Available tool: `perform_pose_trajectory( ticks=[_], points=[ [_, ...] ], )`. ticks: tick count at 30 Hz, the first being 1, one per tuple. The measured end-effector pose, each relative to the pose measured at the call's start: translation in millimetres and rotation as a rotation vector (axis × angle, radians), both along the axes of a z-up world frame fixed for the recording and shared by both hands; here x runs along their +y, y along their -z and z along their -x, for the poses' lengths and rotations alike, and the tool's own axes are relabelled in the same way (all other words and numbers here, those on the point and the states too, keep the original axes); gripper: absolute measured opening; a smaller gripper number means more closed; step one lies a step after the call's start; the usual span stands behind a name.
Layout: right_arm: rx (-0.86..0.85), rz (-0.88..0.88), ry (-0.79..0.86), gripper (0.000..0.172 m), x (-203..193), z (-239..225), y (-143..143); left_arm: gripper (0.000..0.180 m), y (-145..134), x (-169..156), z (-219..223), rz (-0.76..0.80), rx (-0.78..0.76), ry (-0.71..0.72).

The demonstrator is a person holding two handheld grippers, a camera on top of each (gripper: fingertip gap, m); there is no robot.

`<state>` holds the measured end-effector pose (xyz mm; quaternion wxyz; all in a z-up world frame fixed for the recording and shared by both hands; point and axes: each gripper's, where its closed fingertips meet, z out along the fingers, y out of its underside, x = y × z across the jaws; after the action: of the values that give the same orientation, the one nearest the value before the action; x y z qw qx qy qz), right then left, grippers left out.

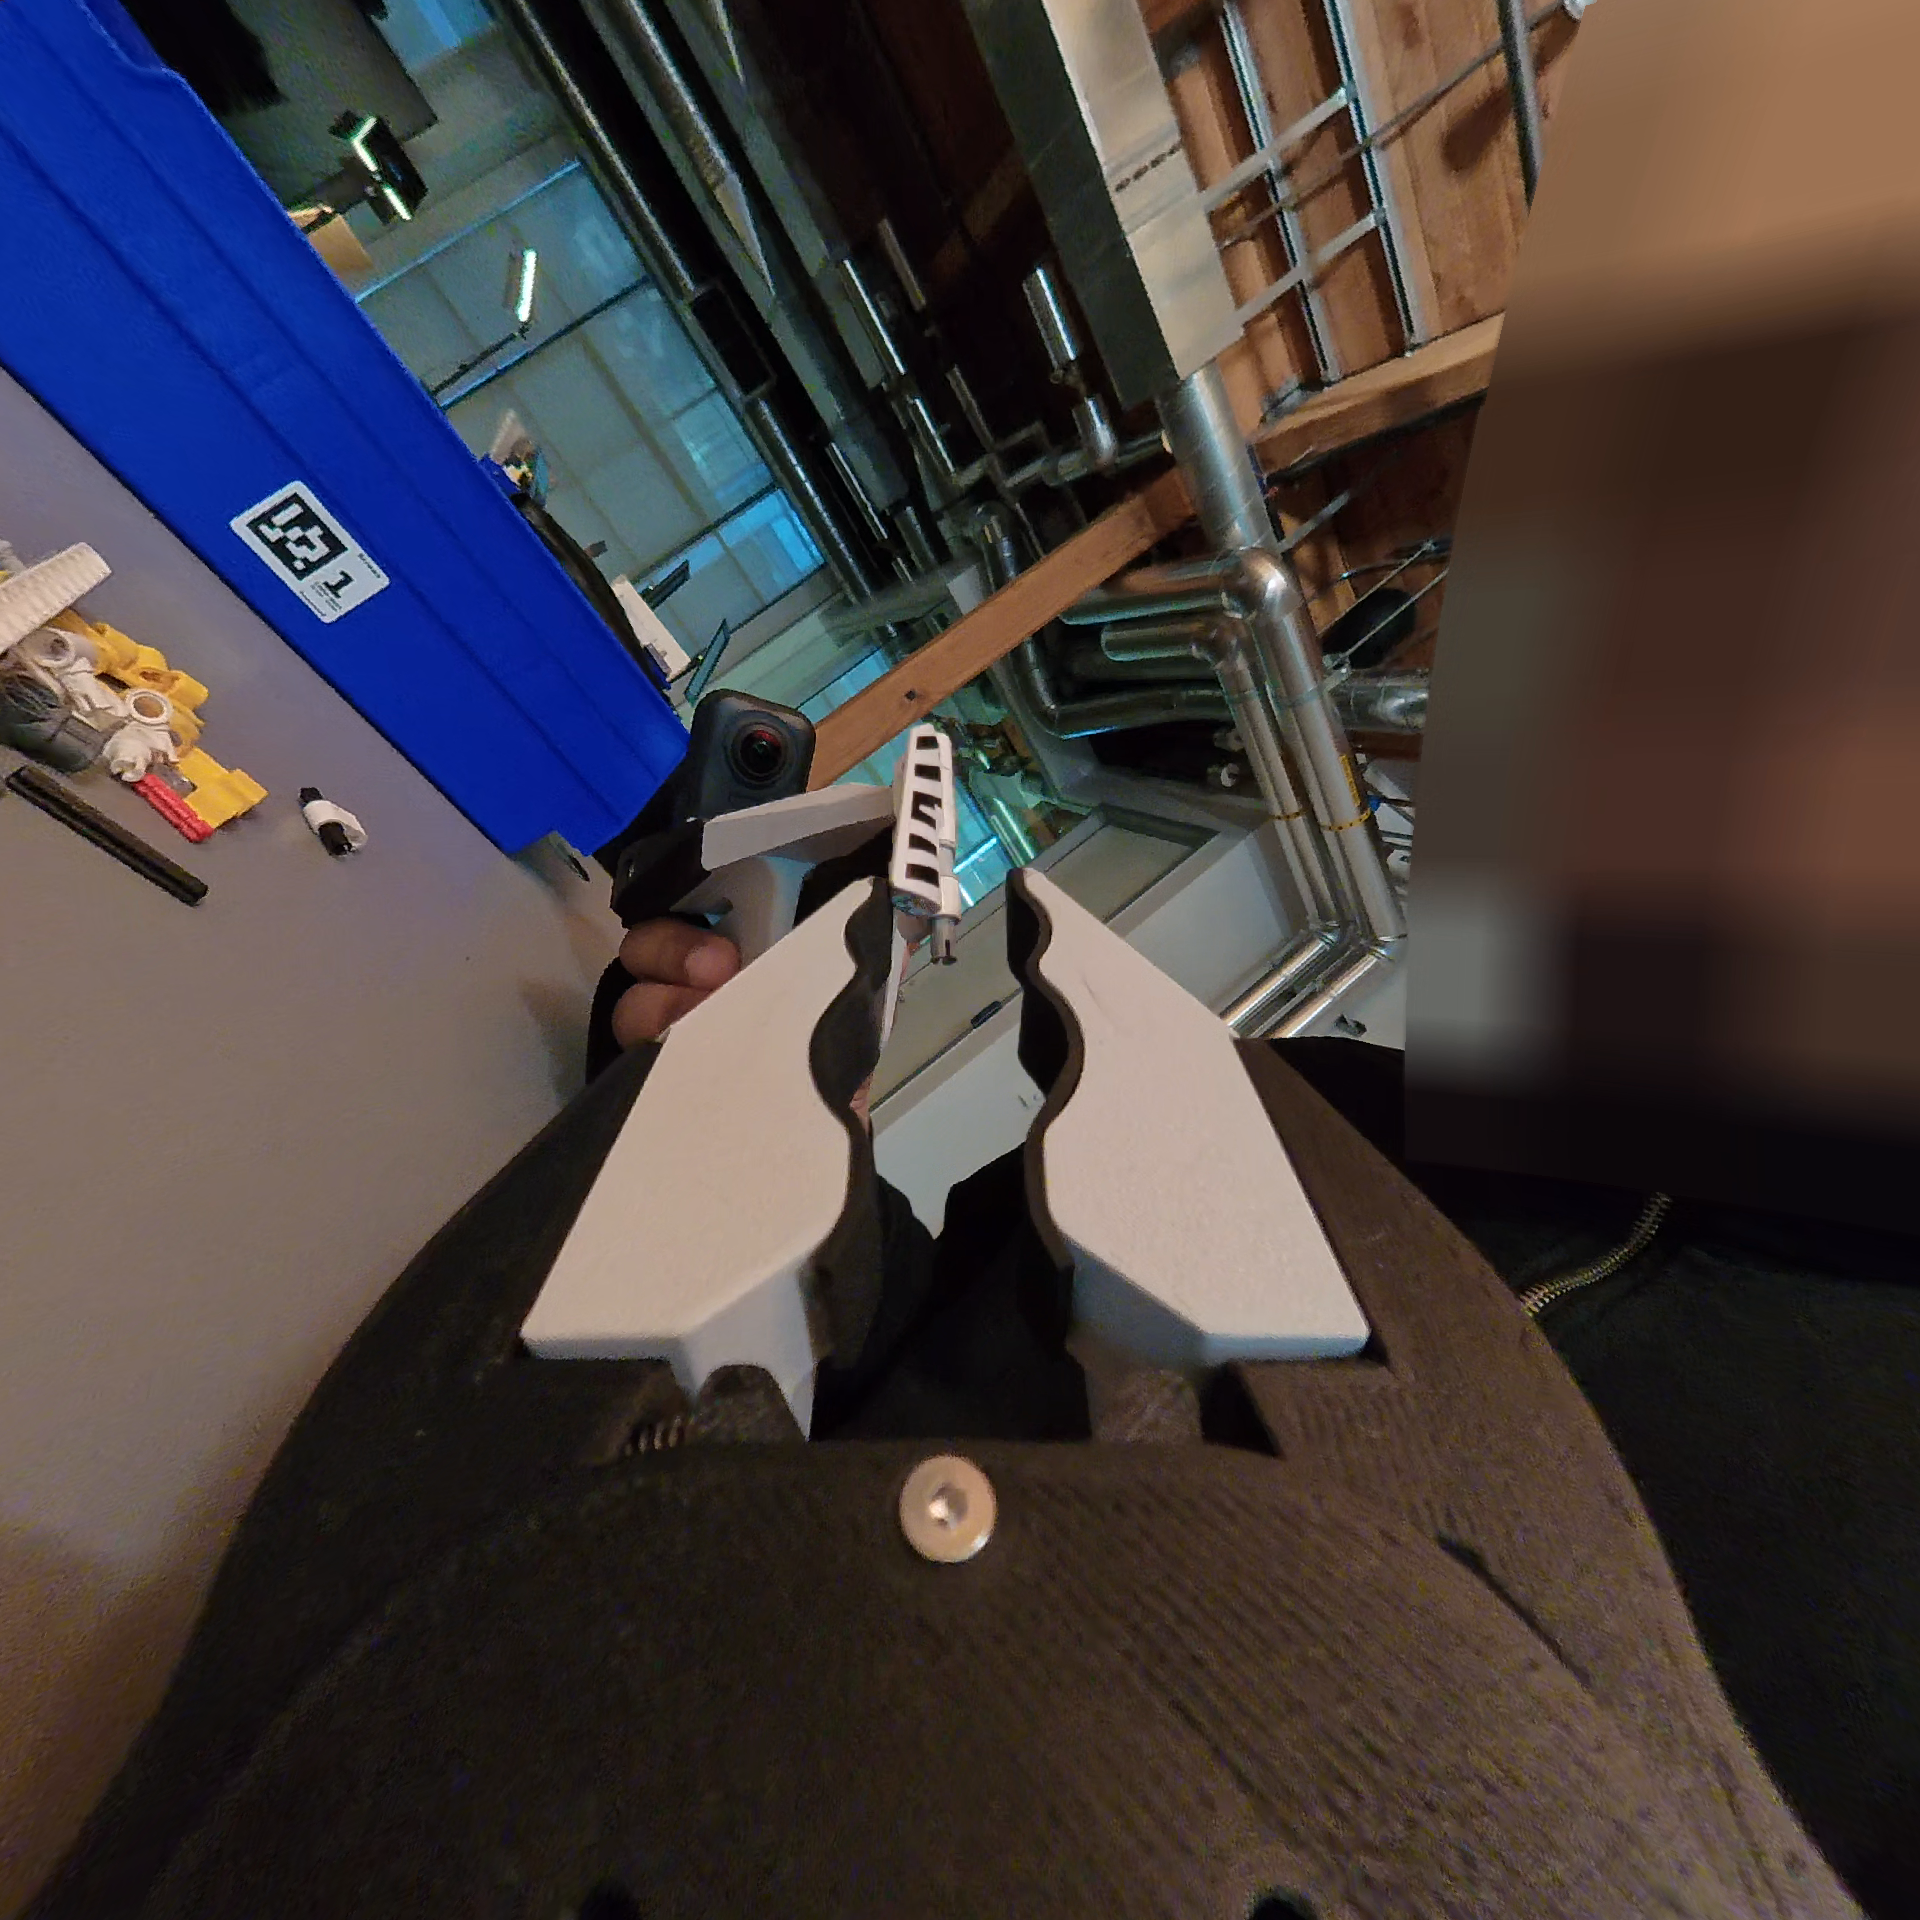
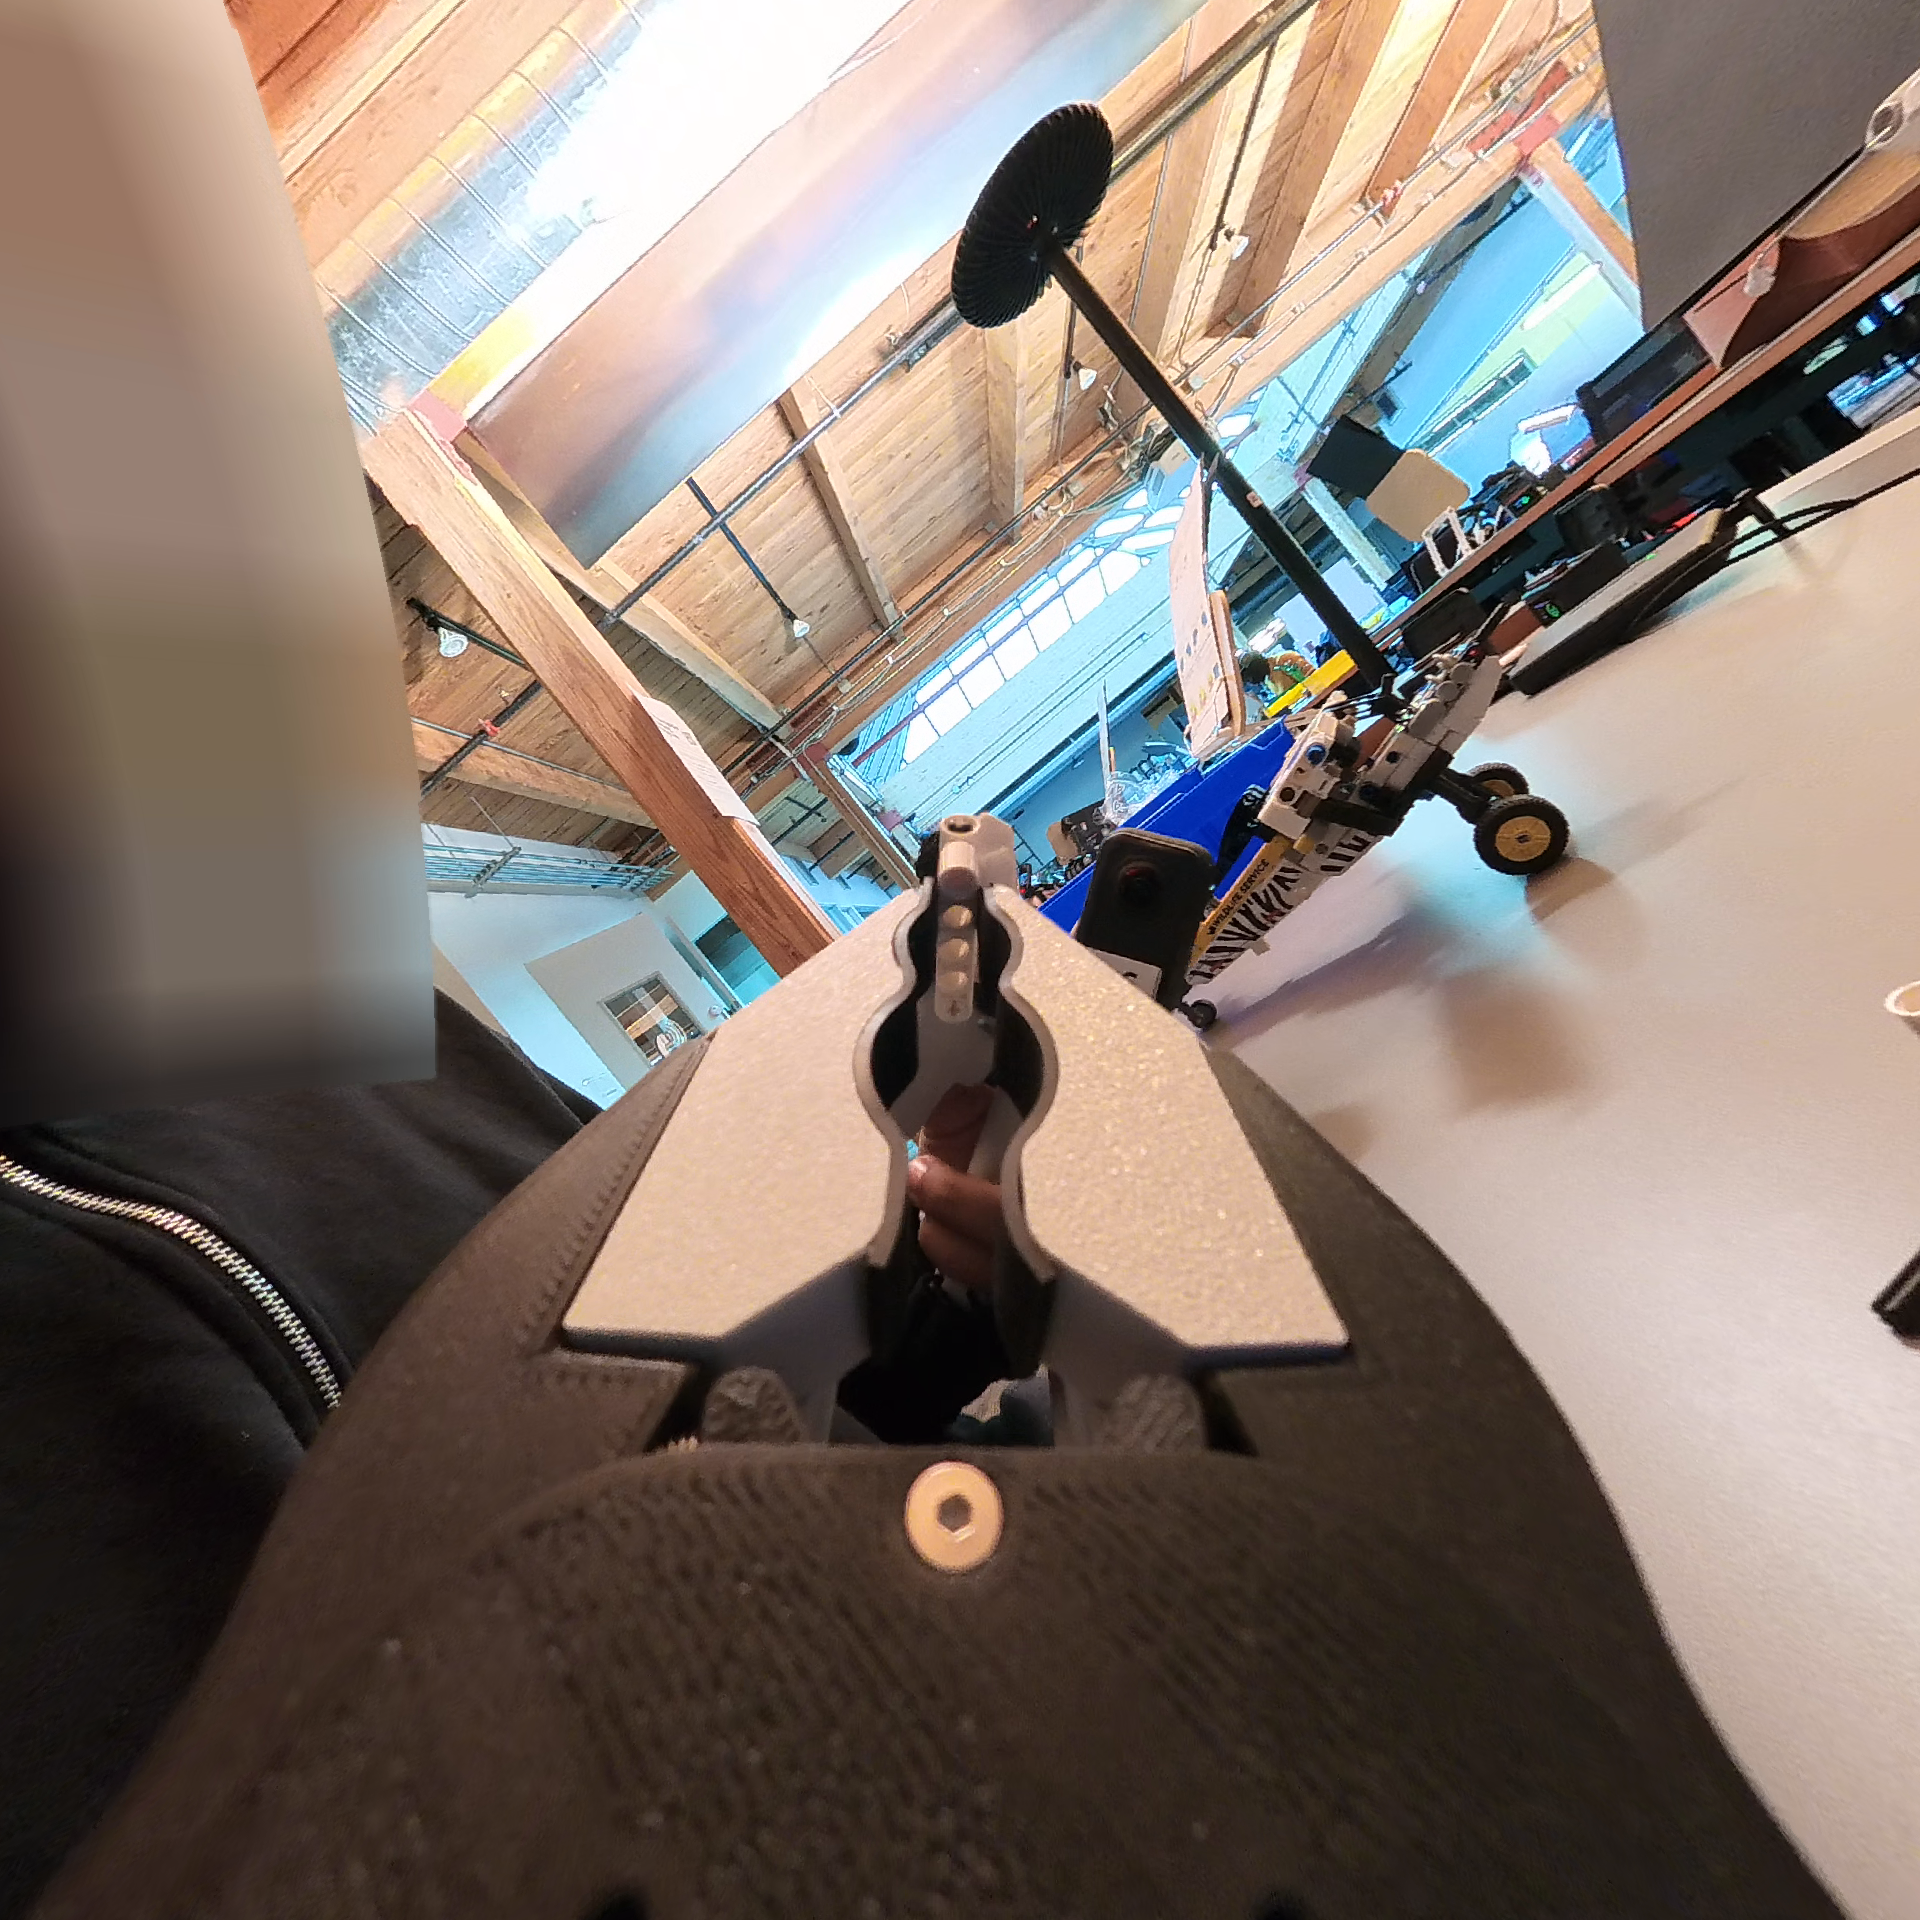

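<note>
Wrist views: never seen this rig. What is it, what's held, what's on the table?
No robot: a person holds a two-finger claw in each hand, each with a camera looking along its fingers. One picture is from the left claw, the other from the right claw. The right claw is shut on a white beam with holes. The left claw is open, the beam's end between its tips, one pad clearly apart from it. On the grey table: a blue bin, loose yellow and white building parts, a black rod, and a zebra-striped wheeled model.
</note>
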<state>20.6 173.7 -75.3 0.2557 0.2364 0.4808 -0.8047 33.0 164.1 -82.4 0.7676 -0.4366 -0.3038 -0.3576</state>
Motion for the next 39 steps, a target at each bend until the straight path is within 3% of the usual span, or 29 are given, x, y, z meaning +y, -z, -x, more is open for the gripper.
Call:
perform_pose_trajectory(
  ticks=[14, 27, 39],
  points=[
    [-0.003, 0.002, 0.014, 0.004, 1.9, 1.5, -0.1, 0.004, 3.1, 3.1, 0.6, 0.030, -0.001, -0.007],
    [-0.028, 0.010, 0.032, 0.004, 1.4, 6.6, 0.8, 0.013, 1.1, 0.6, 1.0, 0.012, 0.002, -0.014],
    [-0.061, 0.058, 0.044, 0.004, 4.1, 15.0, -0.4, 0.006, 4.3, 4.5, -0.2, 0.045, 0.005, -0.009]
  ],
)
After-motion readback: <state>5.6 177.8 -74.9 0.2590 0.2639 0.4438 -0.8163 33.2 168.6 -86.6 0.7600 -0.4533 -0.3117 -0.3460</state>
